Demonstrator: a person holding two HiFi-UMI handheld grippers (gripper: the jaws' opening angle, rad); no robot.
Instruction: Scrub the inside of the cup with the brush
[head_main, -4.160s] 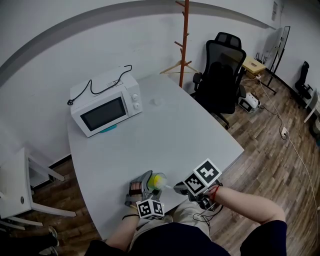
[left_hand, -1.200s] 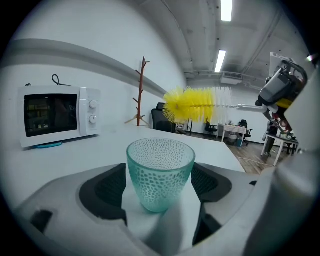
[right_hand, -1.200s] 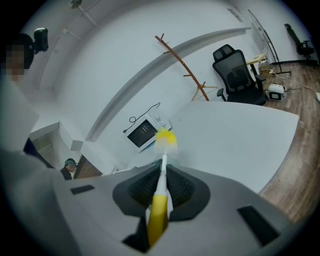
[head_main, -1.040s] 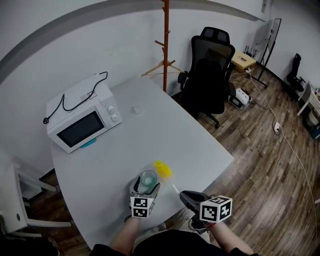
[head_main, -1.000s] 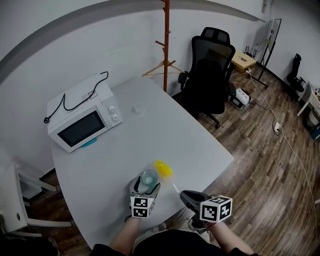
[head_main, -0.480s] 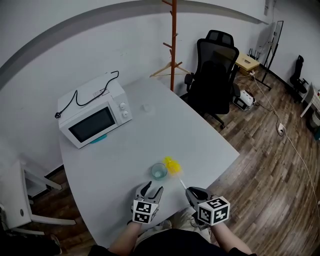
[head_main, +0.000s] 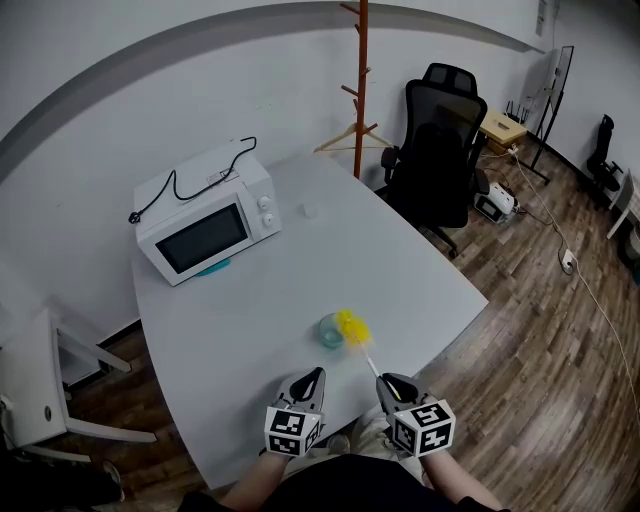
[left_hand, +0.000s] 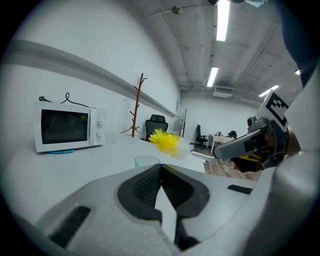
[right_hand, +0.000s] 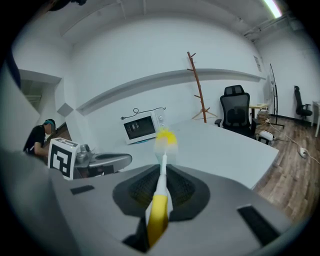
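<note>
The small clear glass cup (head_main: 330, 329) stands upright on the pale grey worktop (head_main: 290, 270), lower centre of the head view. The left tongs (head_main: 316, 373) are pressed together, empty. The right tongs (head_main: 384, 381) pinch the white-handled brush with yellow bristles (head_main: 351, 326), its head just right of the cup.

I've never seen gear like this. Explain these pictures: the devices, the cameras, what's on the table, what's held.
No robot here: a person holds a two-jaw gripper in each hand. The wide picture comes from a camera on the person's head; the other two from cameras riding on each gripper, looking along its jaws. On the grey table stand a white microwave and a clear cup. The right gripper is clamped on a yellow-headed brush, whose head is near the cup. The left gripper is shut and empty.
</note>
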